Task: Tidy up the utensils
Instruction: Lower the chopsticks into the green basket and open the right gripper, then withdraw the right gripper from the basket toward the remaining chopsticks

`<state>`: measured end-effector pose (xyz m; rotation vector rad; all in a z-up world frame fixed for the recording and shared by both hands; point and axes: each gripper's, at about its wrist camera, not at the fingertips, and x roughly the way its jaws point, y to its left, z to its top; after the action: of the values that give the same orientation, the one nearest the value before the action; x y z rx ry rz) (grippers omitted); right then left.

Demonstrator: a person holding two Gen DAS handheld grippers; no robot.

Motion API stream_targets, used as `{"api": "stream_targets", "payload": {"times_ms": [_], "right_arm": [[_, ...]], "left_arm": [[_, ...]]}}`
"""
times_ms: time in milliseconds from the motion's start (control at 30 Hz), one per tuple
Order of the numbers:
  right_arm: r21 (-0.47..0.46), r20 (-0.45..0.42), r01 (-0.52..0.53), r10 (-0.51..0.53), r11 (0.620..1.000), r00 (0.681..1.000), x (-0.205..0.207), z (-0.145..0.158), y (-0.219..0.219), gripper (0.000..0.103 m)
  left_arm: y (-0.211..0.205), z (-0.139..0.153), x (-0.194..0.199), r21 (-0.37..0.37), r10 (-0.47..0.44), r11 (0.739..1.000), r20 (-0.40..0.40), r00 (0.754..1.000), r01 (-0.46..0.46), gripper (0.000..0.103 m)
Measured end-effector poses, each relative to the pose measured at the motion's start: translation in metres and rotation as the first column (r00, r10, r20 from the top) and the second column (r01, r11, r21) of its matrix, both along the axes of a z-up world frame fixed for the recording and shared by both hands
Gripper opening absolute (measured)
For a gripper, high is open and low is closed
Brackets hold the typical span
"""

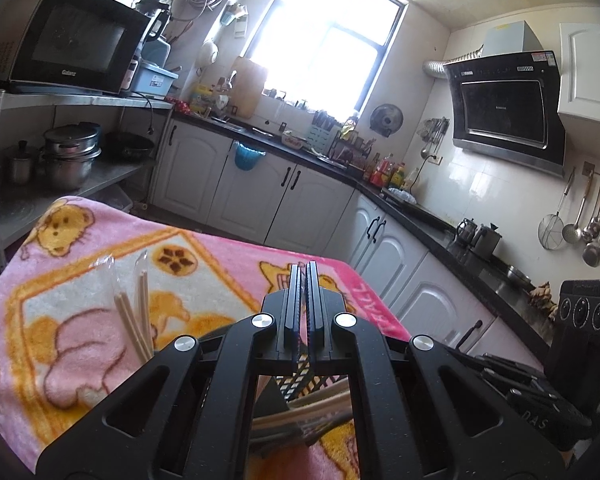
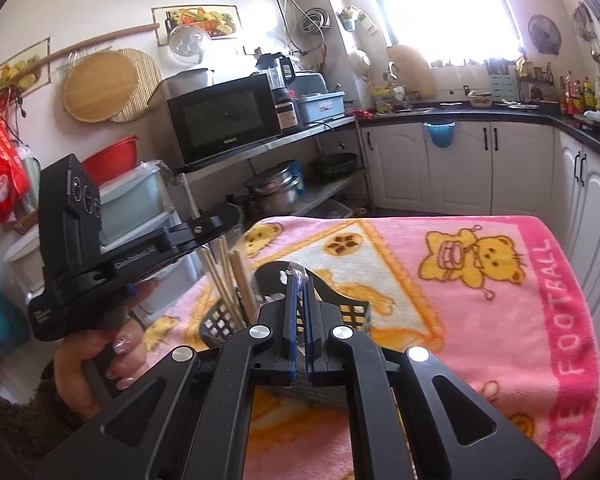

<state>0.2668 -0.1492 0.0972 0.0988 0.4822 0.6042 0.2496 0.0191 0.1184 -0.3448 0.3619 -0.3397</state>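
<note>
Left gripper [image 1: 303, 268]: seen low in the centre of the left wrist view, its jaws pressed together; a thin sliver of clear wrapping seems to be caught between the pads, though this cannot be told for certain.
Right gripper [image 2: 299, 278]: seen at lower centre of the right wrist view, jaws drawn narrow with only a slit left between the blue pads; a crinkled scrap of clear plastic is seen at the tips, and whether it is pinched cannot be told.
Left hand [image 2: 100, 360]: shown at the lower left of the right wrist view, wrapped around the handle of the black left gripper body.
Chopsticks [image 2: 224, 276]: pale wooden sticks stood upright and slightly fanned in the basket, left of centre in the right wrist view; in the left wrist view they are found at lower left, with clear wrapping over their tops.
Basket [image 2: 220, 322]: a black lattice-walled utensil holder set on the towel, just behind the right gripper's fingers and partly hidden by them.
Towel [image 2: 480, 312]: pink, printed with yellow bears and white lettering, spread over the work surface across the lower half of both views.
Microwave [image 2: 224, 120]: placed on a metal shelf at upper left of centre, well apart from the towel.
</note>
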Motion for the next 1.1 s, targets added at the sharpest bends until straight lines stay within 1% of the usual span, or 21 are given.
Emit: {"api": "stream_targets", "payload": {"times_ms": [133,367,500,600,633,700,800,867,933,1000,1067,1100], "right_arm": [[-0.026,0.003,0.018,-0.017,1.0,1.0,-0.001,-0.004,-0.002,0.004],[-0.035,-0.006,0.038,-0.039,0.999,0.999,-0.002,-0.009,-0.008,0.005],[-0.043,-0.007,0.049,-0.049,0.998,0.999,-0.004,-0.01,-0.011,0.01],[-0.047,-0.004,0.056,-0.056,0.997,0.998,-0.006,-0.01,-0.013,0.017],[-0.048,-0.003,0.058,-0.058,0.997,0.998,-0.007,-0.01,-0.013,0.019],[-0.051,0.001,0.059,-0.059,0.997,0.998,-0.009,-0.01,-0.014,0.021],[-0.064,0.011,0.065,-0.064,0.996,0.998,-0.011,-0.009,-0.014,0.025],[-0.071,0.019,0.069,-0.068,0.995,0.998,-0.013,-0.008,-0.014,0.027],[-0.076,0.023,0.07,-0.069,0.995,0.997,-0.015,-0.008,-0.014,0.03],[-0.082,0.027,0.072,-0.069,0.994,0.997,-0.017,-0.007,-0.014,0.032],[-0.086,0.031,0.073,-0.07,0.994,0.997,-0.018,-0.007,-0.015,0.034],[-0.088,0.033,0.074,-0.072,0.993,0.997,-0.02,-0.007,-0.014,0.037]], "left_arm": [[0.0,-0.003,-0.004,0.012,0.004,1.0,-0.006,1.0,-0.004,0.0],[0.003,-0.001,-0.013,0.014,0.015,1.0,-0.007,1.0,-0.015,0.0],[0.006,-0.001,-0.017,0.014,0.023,1.0,-0.009,1.0,-0.022,0.0],[0.007,-0.002,-0.019,0.013,0.029,1.0,-0.01,1.0,-0.029,0.001],[0.008,-0.003,-0.02,0.013,0.032,0.999,-0.011,0.999,-0.031,0.003],[0.011,-0.004,-0.022,0.009,0.038,0.999,-0.02,0.999,-0.038,0.007],[0.013,-0.006,-0.025,0.004,0.044,0.999,-0.026,0.999,-0.044,0.008],[0.015,-0.008,-0.028,0.0,0.049,0.999,-0.033,0.998,-0.049,0.013],[0.017,-0.008,-0.03,-0.002,0.052,0.999,-0.036,0.998,-0.053,0.017],[0.019,-0.008,-0.033,-0.004,0.053,0.999,-0.038,0.998,-0.053,0.017],[0.019,-0.007,-0.034,-0.004,0.053,0.999,-0.039,0.998,-0.053,0.025],[0.02,-0.007,-0.036,-0.004,0.053,0.999,-0.039,0.998,-0.053,0.027]]}}
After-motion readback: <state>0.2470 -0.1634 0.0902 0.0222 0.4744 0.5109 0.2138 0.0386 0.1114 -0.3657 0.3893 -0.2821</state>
